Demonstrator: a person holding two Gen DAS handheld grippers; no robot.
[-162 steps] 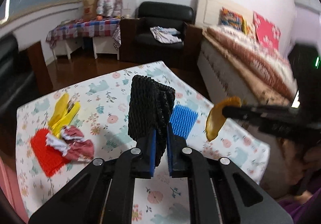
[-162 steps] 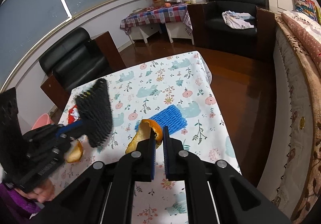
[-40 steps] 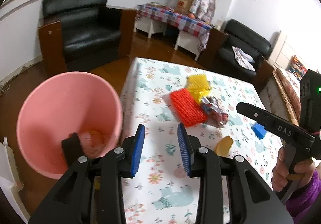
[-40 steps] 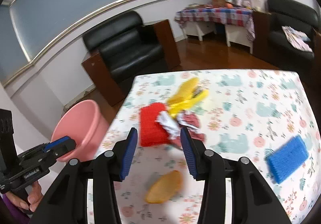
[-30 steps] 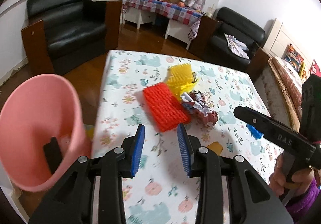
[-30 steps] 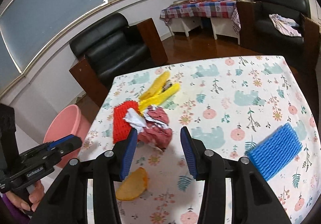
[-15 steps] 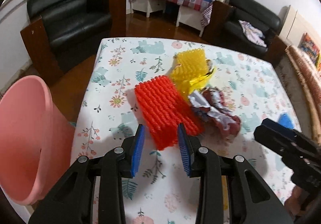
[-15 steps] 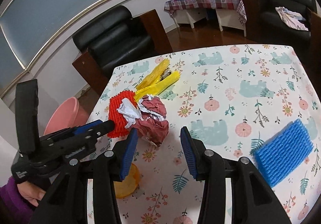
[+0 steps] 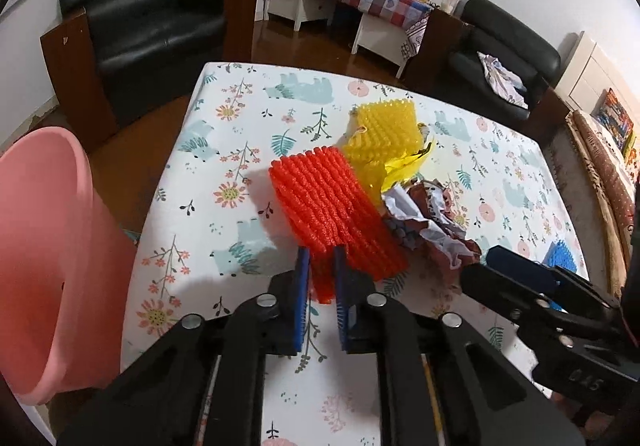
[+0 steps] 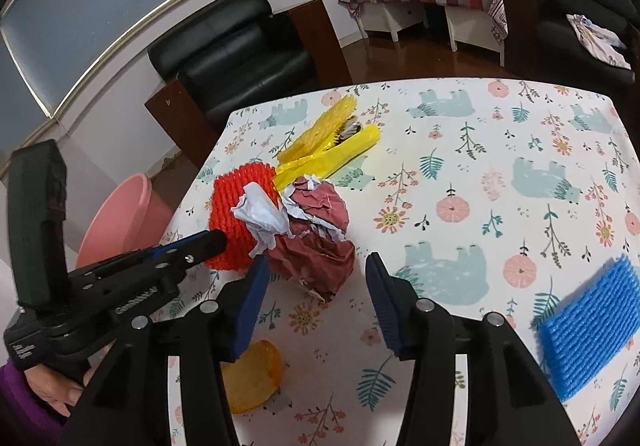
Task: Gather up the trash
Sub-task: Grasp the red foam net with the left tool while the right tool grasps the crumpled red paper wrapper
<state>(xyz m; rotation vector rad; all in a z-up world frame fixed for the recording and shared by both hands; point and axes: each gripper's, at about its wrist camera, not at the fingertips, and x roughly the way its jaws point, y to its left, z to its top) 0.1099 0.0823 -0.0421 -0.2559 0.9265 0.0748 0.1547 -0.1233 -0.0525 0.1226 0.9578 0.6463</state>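
On the floral table [image 9: 240, 118] lies a red foam net [image 9: 328, 206] beside a yellow foam net [image 9: 384, 130] and a crumpled red-and-white wrapper [image 9: 432, 222]. My left gripper [image 9: 320, 274] is closing, and its blue pads pinch the near corner of the red net. In the right wrist view the left gripper [image 10: 216, 238] meets the red net [image 10: 228, 214] from the left. My right gripper [image 10: 316, 278] is opening, its jaws wide just in front of the wrapper [image 10: 316, 242] and not touching it. An orange peel [image 10: 252, 378] lies under its left finger.
A pink bin [image 9: 40, 246] stands off the table's left edge, low beside the left gripper. A blue foam net [image 10: 592, 330] lies at the table's near right. Black armchairs and a checked side table stand beyond the far edge.
The left jaws have narrowed onto the red net's near corner. My right gripper has come lower and nearer to the crumpled wrapper, and its jaws stand wider.
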